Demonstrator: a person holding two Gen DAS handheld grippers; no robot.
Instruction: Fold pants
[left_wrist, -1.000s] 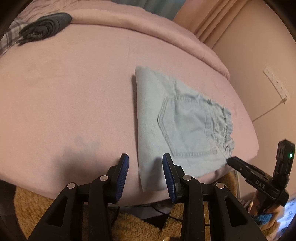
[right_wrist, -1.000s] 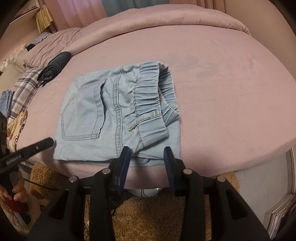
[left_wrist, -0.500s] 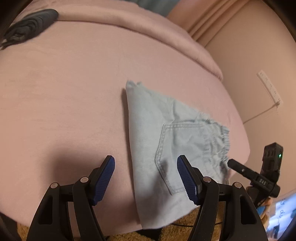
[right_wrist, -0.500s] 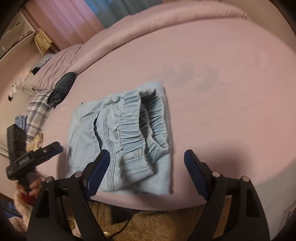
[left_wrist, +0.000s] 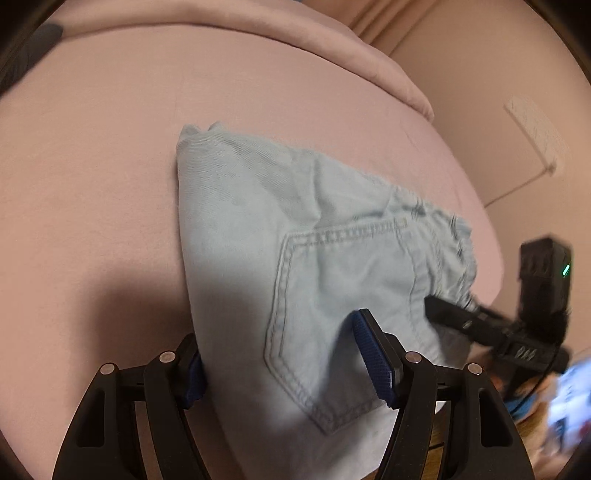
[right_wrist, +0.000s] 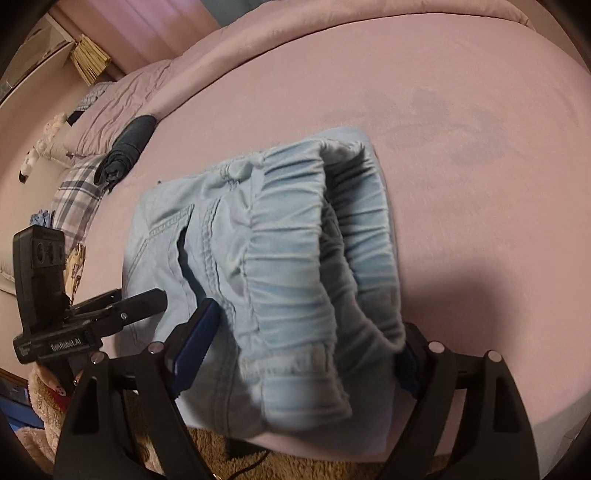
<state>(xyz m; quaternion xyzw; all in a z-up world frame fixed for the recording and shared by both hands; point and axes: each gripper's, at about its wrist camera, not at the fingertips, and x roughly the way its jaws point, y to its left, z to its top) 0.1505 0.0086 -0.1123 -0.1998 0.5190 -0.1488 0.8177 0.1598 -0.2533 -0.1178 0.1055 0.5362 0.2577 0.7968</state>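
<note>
Light blue denim pants (left_wrist: 258, 236) lie folded into a small rectangle on the pink bed, near its front edge. My left gripper (left_wrist: 284, 358) is wide open; its fingers straddle the folded edge by the back pocket. My right gripper (right_wrist: 299, 350) is wide open too, its fingers on either side of the elastic waistband end (right_wrist: 317, 258) of the pants. Each gripper shows in the other's view: the right one in the left wrist view (left_wrist: 480, 325), the left one in the right wrist view (right_wrist: 110, 310). Neither has closed on the cloth.
The pink bed (right_wrist: 461, 110) stretches away behind the pants. A rolled dark garment (right_wrist: 125, 151) and a plaid cloth (right_wrist: 77, 192) lie at its far left. A tan shaggy rug (right_wrist: 229, 454) is on the floor below the bed edge. A wall is at right (left_wrist: 517, 74).
Both grippers opened wide and moved forward and down onto the pants; the fingers now straddle the two ends of the folded bundle.
</note>
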